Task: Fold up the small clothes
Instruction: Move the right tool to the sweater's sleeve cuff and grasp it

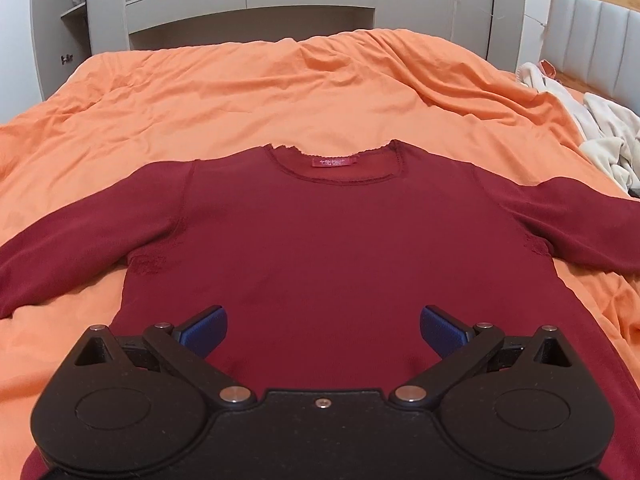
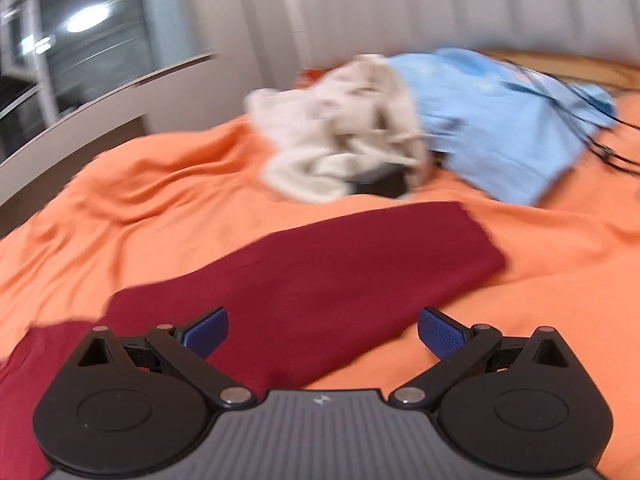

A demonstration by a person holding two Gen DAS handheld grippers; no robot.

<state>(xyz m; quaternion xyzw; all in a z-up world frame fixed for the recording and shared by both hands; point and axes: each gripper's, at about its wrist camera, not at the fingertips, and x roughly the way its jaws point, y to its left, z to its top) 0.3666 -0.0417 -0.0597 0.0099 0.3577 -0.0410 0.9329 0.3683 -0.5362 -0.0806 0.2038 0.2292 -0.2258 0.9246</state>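
Orange bedspread [image 1: 240,92] holds a flat maroon top [image 1: 320,240]; left gripper [image 1: 323,332] and right gripper [image 2: 322,330] both gape apart, empty.

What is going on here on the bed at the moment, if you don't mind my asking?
A person is folding clothes with a handheld claw in each hand. A dark red long-sleeved top lies flat on the orange bedcover, sleeves spread, no fold made. The left claw hovers open over its lower body; the right claw, also open, faces the right sleeve. A cream garment and a light blue one wait in a heap.
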